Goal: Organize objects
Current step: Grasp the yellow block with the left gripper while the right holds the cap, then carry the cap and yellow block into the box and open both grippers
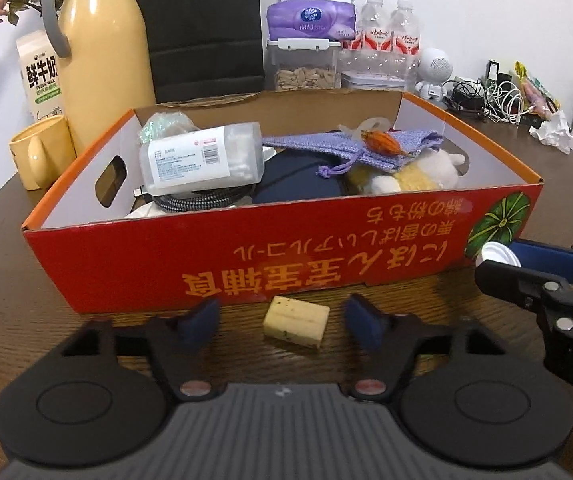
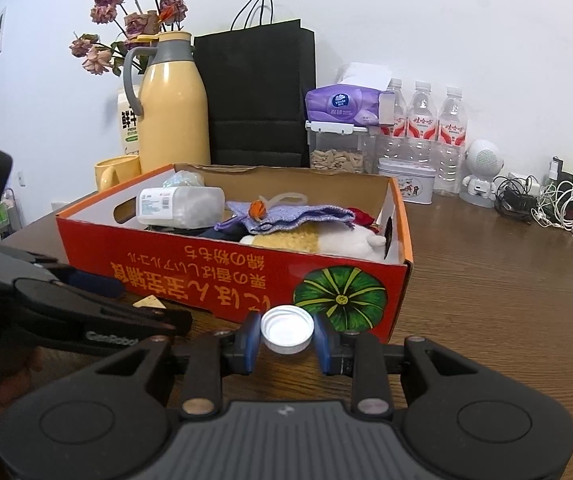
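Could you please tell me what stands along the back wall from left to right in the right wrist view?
Dried flowers → yellow thermos jug → black paper bag → purple tissue pack → water bottles → white robot figurine → tangled cables.

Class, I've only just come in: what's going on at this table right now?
A person is tidying loose things into the red cardboard box. The right tool is shut on a white bottle cap in front of the box. The left tool straddles a small yellow block lying on the table, its pads not touching it.
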`<state>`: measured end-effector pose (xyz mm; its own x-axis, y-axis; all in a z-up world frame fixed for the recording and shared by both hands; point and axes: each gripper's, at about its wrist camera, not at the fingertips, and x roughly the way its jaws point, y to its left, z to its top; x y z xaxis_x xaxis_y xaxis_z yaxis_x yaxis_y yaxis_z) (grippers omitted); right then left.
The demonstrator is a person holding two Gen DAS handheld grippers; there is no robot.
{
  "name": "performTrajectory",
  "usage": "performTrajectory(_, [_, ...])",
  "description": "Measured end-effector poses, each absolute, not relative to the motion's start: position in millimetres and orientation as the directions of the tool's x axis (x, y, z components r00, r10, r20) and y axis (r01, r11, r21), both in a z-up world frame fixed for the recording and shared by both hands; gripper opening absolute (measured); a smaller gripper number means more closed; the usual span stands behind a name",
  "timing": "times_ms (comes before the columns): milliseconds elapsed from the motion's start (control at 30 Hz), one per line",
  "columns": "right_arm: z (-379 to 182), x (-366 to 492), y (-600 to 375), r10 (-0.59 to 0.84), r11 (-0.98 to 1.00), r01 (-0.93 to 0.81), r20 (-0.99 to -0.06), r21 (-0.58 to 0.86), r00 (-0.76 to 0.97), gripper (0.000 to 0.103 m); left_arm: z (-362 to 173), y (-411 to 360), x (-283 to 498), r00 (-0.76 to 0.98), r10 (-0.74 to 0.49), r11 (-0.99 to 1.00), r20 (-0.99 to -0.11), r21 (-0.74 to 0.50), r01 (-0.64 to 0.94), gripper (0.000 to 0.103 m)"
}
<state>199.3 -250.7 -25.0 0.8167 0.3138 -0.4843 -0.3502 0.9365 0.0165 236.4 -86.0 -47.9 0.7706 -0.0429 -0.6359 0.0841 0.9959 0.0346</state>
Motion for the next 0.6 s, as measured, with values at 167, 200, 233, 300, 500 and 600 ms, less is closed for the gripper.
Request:
performTrajectory(167, [-25, 199, -250, 0.312, 0.937, -0.349, -0.485, 0.013, 0.817, 0.027, -47, -90, 229, 0.781, -0.059, 0.994, -0.622, 0.037, 0.104, 0.034])
performTrajectory(200, [-26, 198, -250, 0.312, 0.937, -0.35, -0.484, 0.012, 0.818, 0.027, -46, -90, 228, 0.78, -0.065, 0.994, -0.622, 0.032, 0.108, 0.034])
performTrajectory(233, [-26, 198, -249, 0.312, 0.937, -0.35, -0.483, 0.011, 0.818, 0.027, -46, -89, 227, 0.78, -0.067, 0.994, -0.622, 0.028, 0.108, 0.034])
performTrajectory(300, [-26, 197, -249, 0.312, 0.936, -0.352, -0.481, 0.008, 0.82, 0.027, -46, -88, 226, 0.781, -0.074, 0.994, -0.621, 0.02, 0.11, 0.034])
performTrajectory(500, [-23, 193, -249, 0.316, 0.935, -0.354, -0.459, 0.003, 0.83, 0.027, -39, -83, 213, 0.802, -0.096, 0.993, -0.59, -0.004, 0.116, 0.034])
performTrajectory(600, [-20, 191, -249, 0.315, 0.935, -0.354, -0.447, -0.002, 0.837, 0.027, -31, -79, 203, 0.819, -0.109, 0.993, -0.564, -0.018, 0.119, 0.034])
